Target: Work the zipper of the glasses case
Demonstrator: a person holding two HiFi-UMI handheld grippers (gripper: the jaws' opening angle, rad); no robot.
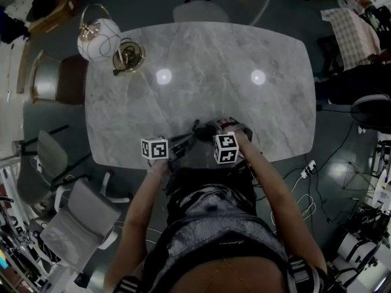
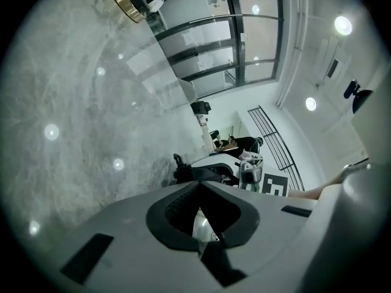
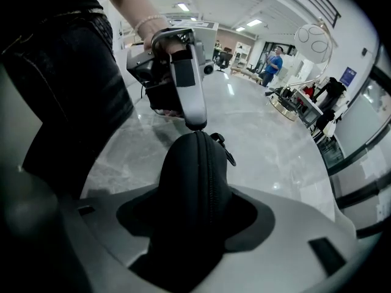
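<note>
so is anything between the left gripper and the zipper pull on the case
Nothing visible does. The left gripper, jaws shut, has its tip right at the end of the glasses case, which the right gripper clamps. The zipper pull hangs free just beside that tip, above the table.

- We see the middle and far stretch of the table lying bare, with free passage across it.
- A white globe ornament and a brass-coloured bowl just beside it block the far left corner.
- The near edge is crowded. The glasses case stands upright there, clamped in the right gripper.
- The left gripper, jaws together, sits at the case's upper end, so hardly any gap remains between our two grippers.
- The table to the right of the right gripper is open.
- One chair stands at the left edge and another chair at the far edge.
</note>
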